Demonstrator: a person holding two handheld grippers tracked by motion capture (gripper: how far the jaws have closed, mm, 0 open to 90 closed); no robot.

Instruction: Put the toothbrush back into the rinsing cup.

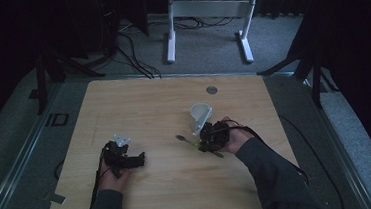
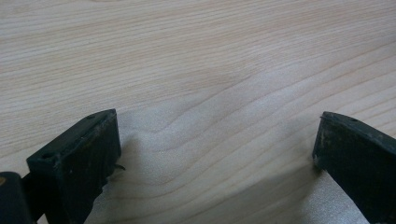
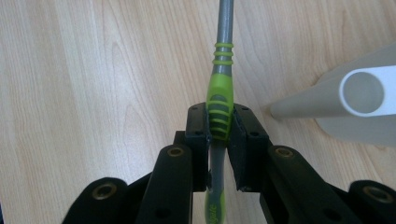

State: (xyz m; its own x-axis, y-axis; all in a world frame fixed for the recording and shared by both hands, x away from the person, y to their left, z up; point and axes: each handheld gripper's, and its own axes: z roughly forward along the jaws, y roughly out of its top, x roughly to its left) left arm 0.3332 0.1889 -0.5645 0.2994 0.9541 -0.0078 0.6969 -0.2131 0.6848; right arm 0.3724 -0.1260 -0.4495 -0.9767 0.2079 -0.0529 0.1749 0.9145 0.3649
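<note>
Near table (image 1: 145,198) centre, right tongs (image 3: 219,123) are clamping the toothbrush (image 3: 220,100) mid-handle, its long axis pointing straight ahead, white cup (image 1: 200,116) just beside; left tongs (image 2: 215,154) are sitting open, empty.

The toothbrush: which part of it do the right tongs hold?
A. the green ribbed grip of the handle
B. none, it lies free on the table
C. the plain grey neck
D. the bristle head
A: in the right gripper view the right tongs are shut on the green ribbed grip of the toothbrush.
</note>
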